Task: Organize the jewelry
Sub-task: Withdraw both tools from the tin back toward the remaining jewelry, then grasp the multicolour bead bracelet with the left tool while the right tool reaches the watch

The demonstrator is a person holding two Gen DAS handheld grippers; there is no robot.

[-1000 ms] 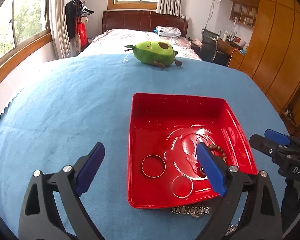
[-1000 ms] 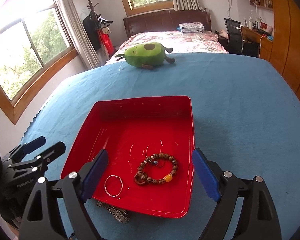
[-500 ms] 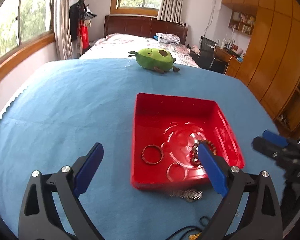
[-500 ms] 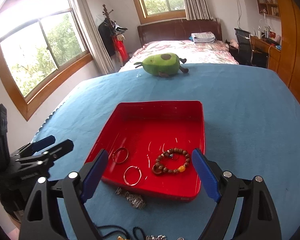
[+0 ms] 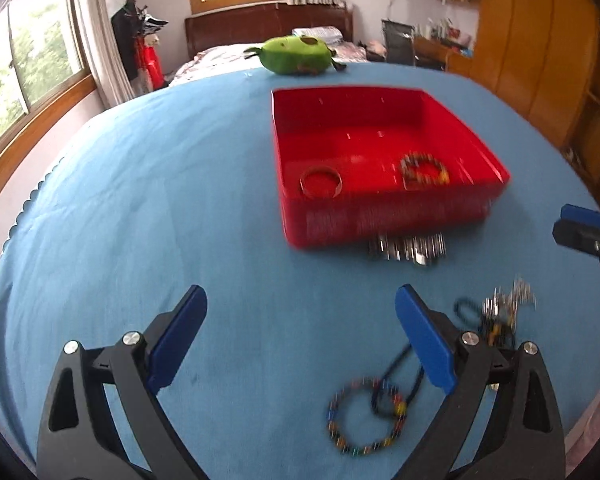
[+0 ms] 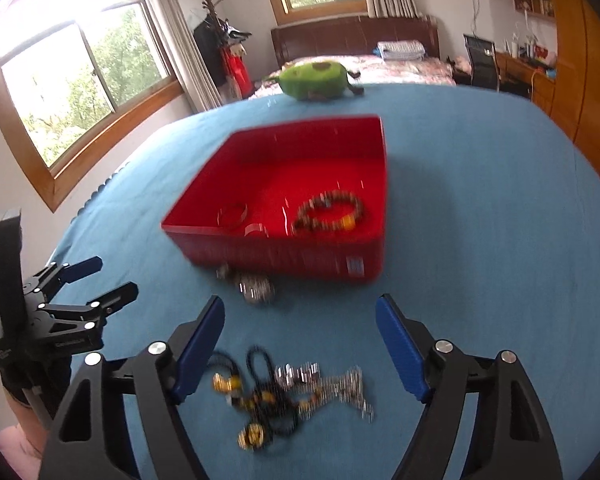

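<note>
A red tray (image 5: 388,224) (image 6: 284,258) stands on the blue cloth. It holds a brown bead bracelet (image 5: 424,168) (image 6: 332,212) and a metal bangle (image 5: 320,182) (image 6: 233,213). A metal watch band (image 5: 408,248) (image 6: 254,288) lies just in front of the tray. A colourful bead bracelet (image 5: 364,416) and a tangled heap of cords, beads and chains (image 5: 496,312) (image 6: 288,392) lie near me. My left gripper (image 5: 300,336) is open and empty, low over the cloth. My right gripper (image 6: 300,344) is open and empty above the heap.
A green avocado plush (image 5: 298,56) (image 6: 316,80) lies at the far table edge. A bed, windows and wooden wardrobes lie beyond. The left gripper shows at the left of the right wrist view (image 6: 82,282); the right gripper's fingertip (image 5: 584,226) shows at the right of the left view.
Both grippers have pulled back from the tray and dropped lower. The loose jewelry in front of the tray has come into view. Both stay open.
</note>
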